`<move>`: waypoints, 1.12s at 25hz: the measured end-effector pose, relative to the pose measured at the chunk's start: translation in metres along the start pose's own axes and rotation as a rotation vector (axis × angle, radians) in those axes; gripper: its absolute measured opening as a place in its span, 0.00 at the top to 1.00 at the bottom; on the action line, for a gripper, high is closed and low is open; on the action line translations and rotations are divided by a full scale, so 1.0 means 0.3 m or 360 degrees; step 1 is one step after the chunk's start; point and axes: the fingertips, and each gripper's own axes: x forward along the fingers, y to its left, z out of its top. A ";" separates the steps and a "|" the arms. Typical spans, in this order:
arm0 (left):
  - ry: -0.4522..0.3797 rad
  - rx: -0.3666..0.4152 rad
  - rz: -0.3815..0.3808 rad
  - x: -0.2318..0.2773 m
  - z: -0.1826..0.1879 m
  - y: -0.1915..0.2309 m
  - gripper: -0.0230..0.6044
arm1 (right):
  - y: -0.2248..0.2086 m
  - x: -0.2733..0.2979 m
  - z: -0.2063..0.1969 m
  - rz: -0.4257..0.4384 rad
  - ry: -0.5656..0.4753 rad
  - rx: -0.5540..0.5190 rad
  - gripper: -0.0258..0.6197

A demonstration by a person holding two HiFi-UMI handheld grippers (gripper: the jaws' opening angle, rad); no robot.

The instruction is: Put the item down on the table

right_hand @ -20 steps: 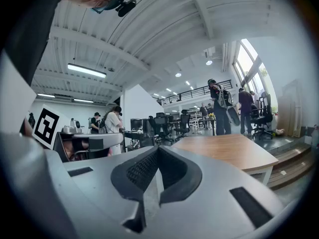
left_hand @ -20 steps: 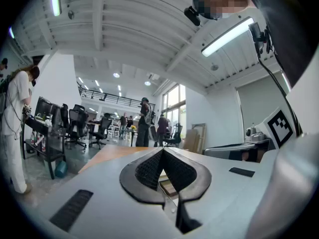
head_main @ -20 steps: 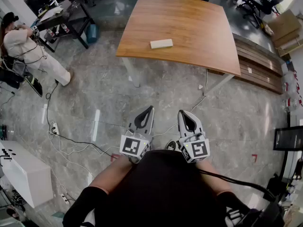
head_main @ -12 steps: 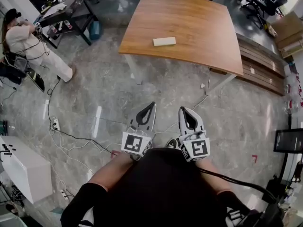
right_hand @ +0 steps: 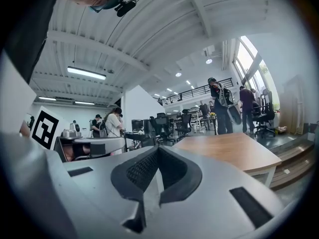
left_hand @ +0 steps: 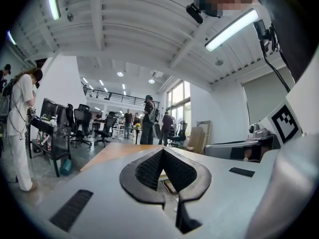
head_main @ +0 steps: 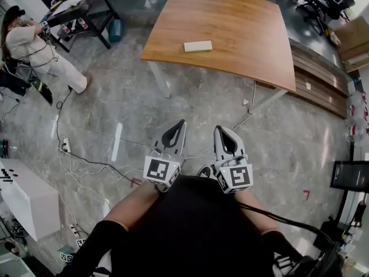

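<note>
Pale block (head_main: 198, 46) lies flat on the wooden table (head_main: 248, 33), near the table's front edge and with bare tabletop all around it. Nothing touches it. Well apart from it, across a stretch of grey stone floor (head_main: 115, 114), the wearer holds both tools close to the body. The left gripper (head_main: 180, 126) has its jaws pressed together at the tips with nothing between them. The right gripper (head_main: 219, 130), just beside it, is likewise closed and empty. Each points roughly toward the table. Off the table's left side, a teal bin (head_main: 115, 31) stands by a dark desk (head_main: 75, 16); its contents cannot be made out. Cardboard boxes (head_main: 349, 30) sit at the far right, closed to view. A person in white (head_main: 29, 48) stands at the left edge.
</note>
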 end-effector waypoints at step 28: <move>0.0052 -0.0048 -0.0066 1.024 -0.063 0.698 0.96 | -0.531 1.117 0.007 -0.0017 0.0081 -0.0089 0.94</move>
